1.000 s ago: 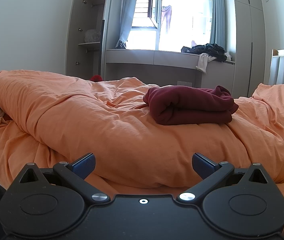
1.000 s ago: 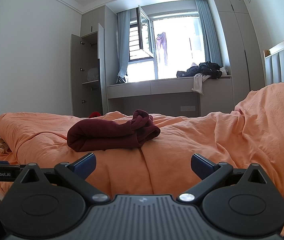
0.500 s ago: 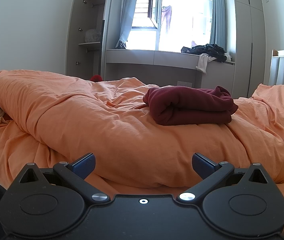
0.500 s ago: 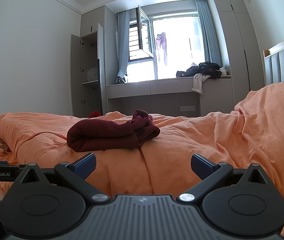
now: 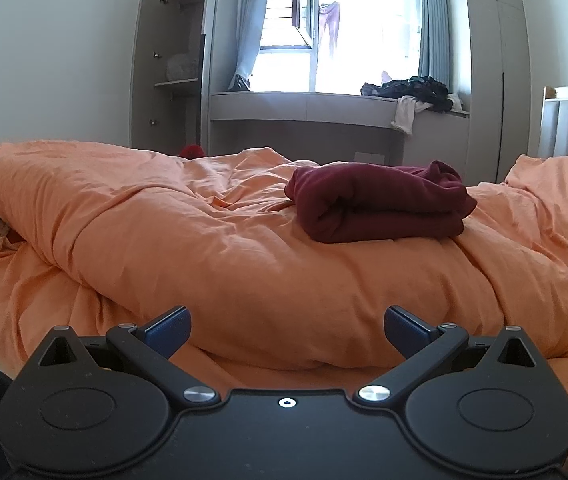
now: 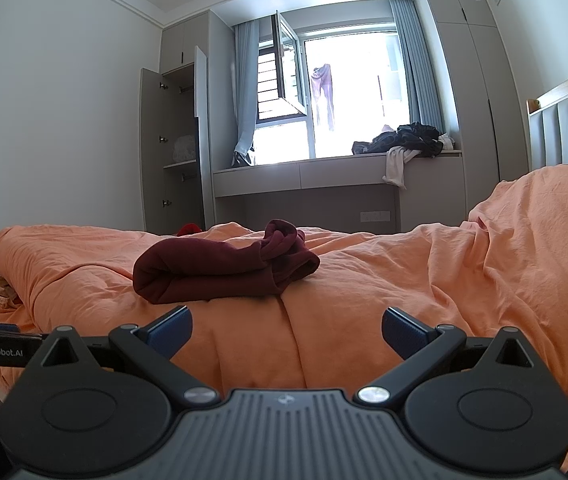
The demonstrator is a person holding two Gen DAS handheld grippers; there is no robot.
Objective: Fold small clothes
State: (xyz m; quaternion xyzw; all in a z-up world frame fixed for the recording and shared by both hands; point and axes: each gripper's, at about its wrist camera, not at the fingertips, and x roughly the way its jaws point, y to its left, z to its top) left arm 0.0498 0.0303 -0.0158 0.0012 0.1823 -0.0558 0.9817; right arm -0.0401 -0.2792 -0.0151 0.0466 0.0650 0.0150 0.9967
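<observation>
— Bedroom light comes through the window (image 6: 348, 92); what lies on the bed?

— An orange duvet (image 5: 204, 248), rumpled, covers it. On top rests a dark red garment (image 5: 380, 208), folded into a thick bundle (one end bunched and looser, seen best from the right wrist camera (image 6: 224, 268)).

— And the grippers?

— Both hover low at the near edge of the bed, well apart from the garment. The left gripper (image 5: 287, 326) has its blue-padded fingers spread wide, holding nothing. The right gripper (image 6: 286, 326) is likewise spread and empty.

— Anything else around?

— A heap of dark clothes (image 6: 408, 140) sits on the window ledge (image 6: 304, 170), with a pale piece hanging over its edge. A wardrobe (image 5: 172, 68) stands open at the left, and a padded headboard (image 6: 564, 128) rises at the right.
</observation>
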